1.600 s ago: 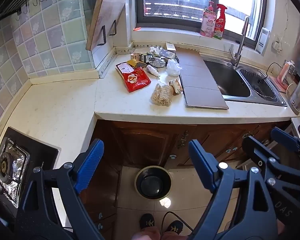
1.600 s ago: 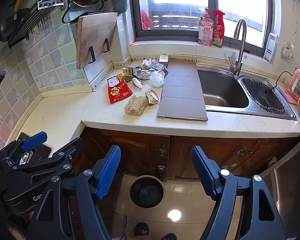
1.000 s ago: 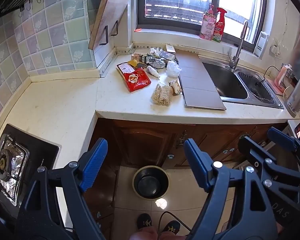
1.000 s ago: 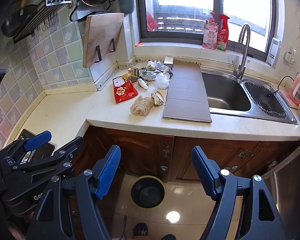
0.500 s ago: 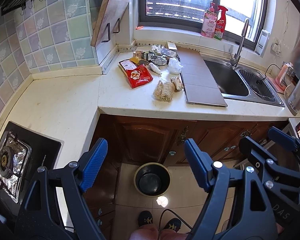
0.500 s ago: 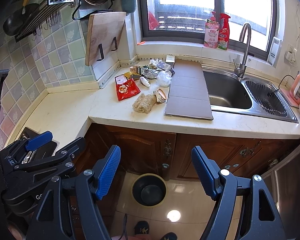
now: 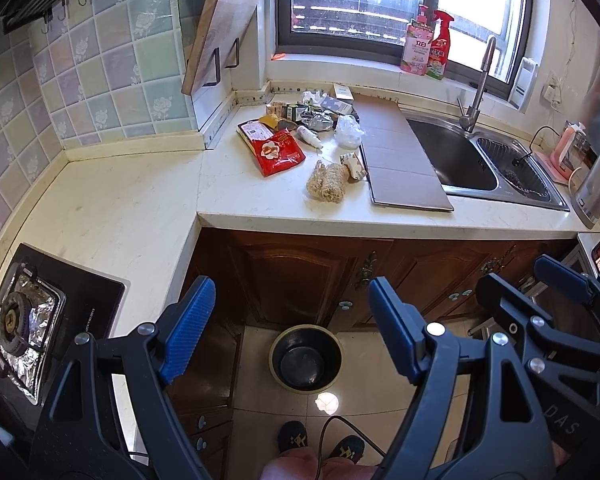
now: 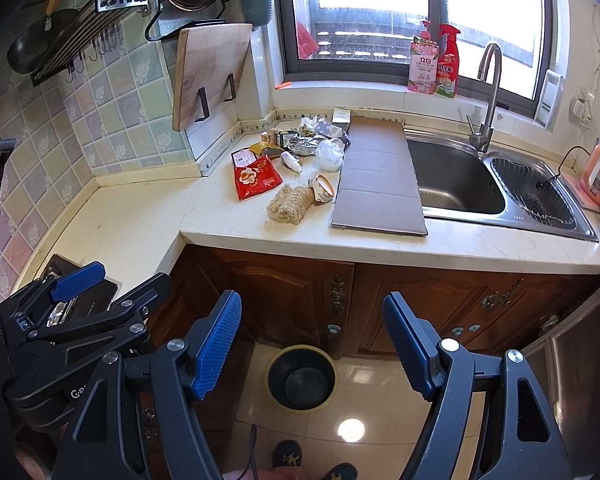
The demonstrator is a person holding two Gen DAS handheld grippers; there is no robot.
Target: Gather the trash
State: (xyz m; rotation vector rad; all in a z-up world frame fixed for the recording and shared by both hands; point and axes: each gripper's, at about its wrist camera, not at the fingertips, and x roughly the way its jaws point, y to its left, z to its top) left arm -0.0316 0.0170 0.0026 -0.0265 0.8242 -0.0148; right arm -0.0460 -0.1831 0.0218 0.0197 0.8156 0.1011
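Nothing on the cream stone worktop (image 7: 148, 208) has shifted; our view of it has only drifted slightly, and both tongs hover short of it. Left tongs (image 7: 288, 330) gape wide, empty. Right tongs (image 8: 312, 344) likewise wide, nothing between them. Trash sits far side of the worktop, left of the flat brown cardboard sheet (image 8: 378, 178): red snack packet (image 7: 274, 152), tan fibrous bundle (image 7: 327, 186), crumpled clear plastic bag (image 7: 348, 132), foil wrappers behind. Round black bin (image 7: 305, 358) stands on the floor directly below. We judge best: take the nearest piece, the bundle, first; approach from above, pinch across its narrow width, carry straight down to the bin.
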